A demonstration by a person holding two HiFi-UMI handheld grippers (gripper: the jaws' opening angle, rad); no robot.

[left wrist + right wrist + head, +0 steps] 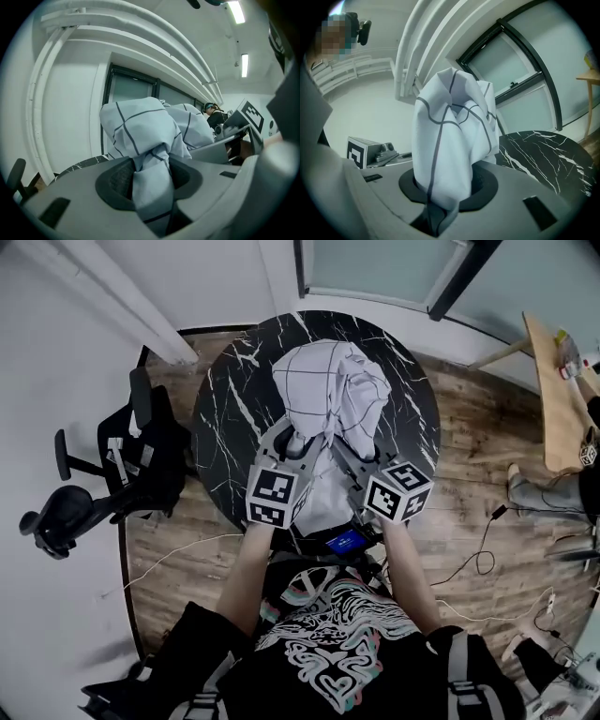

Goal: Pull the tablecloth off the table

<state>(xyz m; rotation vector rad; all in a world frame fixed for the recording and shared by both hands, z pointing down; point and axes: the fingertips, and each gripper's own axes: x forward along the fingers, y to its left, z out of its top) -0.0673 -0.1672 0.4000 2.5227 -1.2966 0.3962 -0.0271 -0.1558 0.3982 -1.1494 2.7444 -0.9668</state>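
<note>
The room had a wood floor and white walls, with a round black marble table under a window. Most of the tabletop showed bare. The cloth, white with thin dark grid lines, was bunched into a tall heap over the middle and near side of the table, just ahead of my two grippers. I could not tell whether its lower folds touched the top. The left gripper had its jaws at a narrow gap, clamped on a twisted rope of cloth that filled the space between the dark pads. The right gripper was likewise narrow, pinched on a thicker fold that rose out of the jaws. The grippers sat side by side at the near edge of the table, close together, their marker cubes towards me. Each showed in the other's view, beside the cloth. A black chair stood just left of the table, touching or nearly touching its edge. A wooden desk stood well off to the right. Cables trailed over the floor by my right side. Another person showed small in the left gripper view, behind the cloth.
</note>
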